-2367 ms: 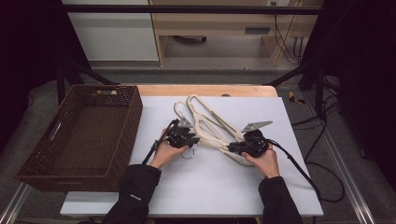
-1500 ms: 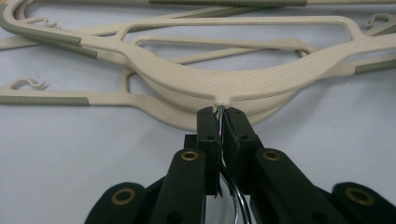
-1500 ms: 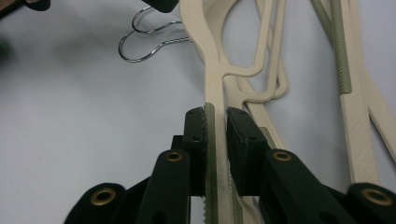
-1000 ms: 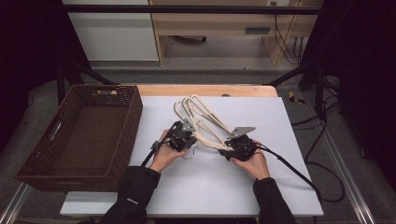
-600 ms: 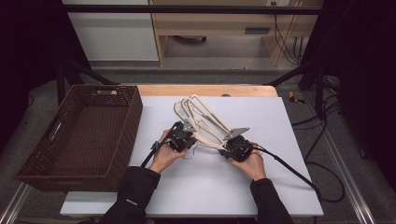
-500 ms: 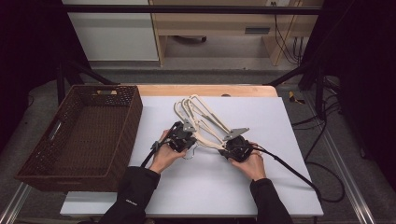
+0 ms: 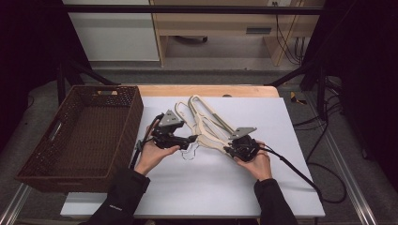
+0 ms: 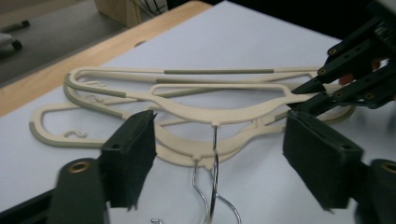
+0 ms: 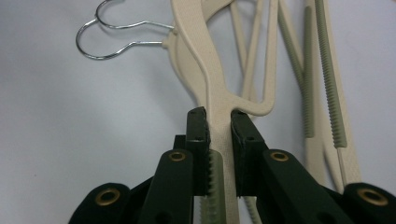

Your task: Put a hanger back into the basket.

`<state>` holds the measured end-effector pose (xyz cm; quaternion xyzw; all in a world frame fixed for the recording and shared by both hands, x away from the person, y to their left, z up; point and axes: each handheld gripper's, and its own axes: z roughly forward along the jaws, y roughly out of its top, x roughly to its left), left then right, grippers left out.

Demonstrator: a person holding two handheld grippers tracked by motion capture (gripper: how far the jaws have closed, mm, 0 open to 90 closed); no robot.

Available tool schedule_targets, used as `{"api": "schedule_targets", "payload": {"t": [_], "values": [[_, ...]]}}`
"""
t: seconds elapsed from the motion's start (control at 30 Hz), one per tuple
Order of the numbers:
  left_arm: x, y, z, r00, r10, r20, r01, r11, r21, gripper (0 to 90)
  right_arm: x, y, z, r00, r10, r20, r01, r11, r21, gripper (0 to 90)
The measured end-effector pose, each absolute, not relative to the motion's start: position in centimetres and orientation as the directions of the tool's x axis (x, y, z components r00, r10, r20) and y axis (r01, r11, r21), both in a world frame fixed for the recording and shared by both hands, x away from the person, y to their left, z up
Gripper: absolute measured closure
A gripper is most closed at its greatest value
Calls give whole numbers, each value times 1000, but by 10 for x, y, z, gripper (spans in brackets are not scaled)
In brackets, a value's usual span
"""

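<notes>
Now left gripper (image 8: pixel 215 158) jaws just opened wide, touching nothing; right gripper (image 9: pixel 219 126) clamps cream hanger (image 9: pixel 212 100) arm.

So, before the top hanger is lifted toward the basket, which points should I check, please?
1. Right gripper clamped on the top hanger arm: ok.
2. Left gripper released, jaws having just opened, nothing pressed between them: ok.
3. Top hanger's wire hook free of the hook beside it: cannot tell; they lie close.
4. Lower hangers will stay on the white table: cannot tell; the arms overlap.
5. Basket has room inside: ok.
</notes>
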<state>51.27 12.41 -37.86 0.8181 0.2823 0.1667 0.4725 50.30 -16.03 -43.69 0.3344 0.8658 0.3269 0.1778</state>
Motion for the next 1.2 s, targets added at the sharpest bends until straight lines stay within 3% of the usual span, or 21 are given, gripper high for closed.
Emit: {"api": "schedule_targets", "payload": {"t": [0.17, 0.47, 0.7, 0.97, 1.07, 1.2], "values": [[492, 143, -360, 793, 609, 27, 267, -386, 883, 153, 499, -172, -423, -707, 701, -87, 445, 538, 716, 798], [464, 160, -360, 813, 579, 65, 223, -413, 883, 109, 489, -182, -406, -733, 679, -37, 426, 501, 753, 798], [444, 173, -379, 824, 554, 117, 140, -400, 906, 213, 477, -180, -399, -769, 639, 9, 425, 501, 754, 798], [436, 168, -393, 805, 582, 113, 172, -411, 895, 367, 463, -172, -400, -800, 598, 47, 434, 523, 733, 798], [433, 163, -395, 809, 575, 124, 167, -426, 889, 450, 460, -170, -401, -802, 595, 48, 436, 528, 729, 798], [429, 155, -398, 805, 577, 139, 172, -450, 876, 627, 457, -168, -401, -802, 594, 61, 442, 522, 729, 798]]}}
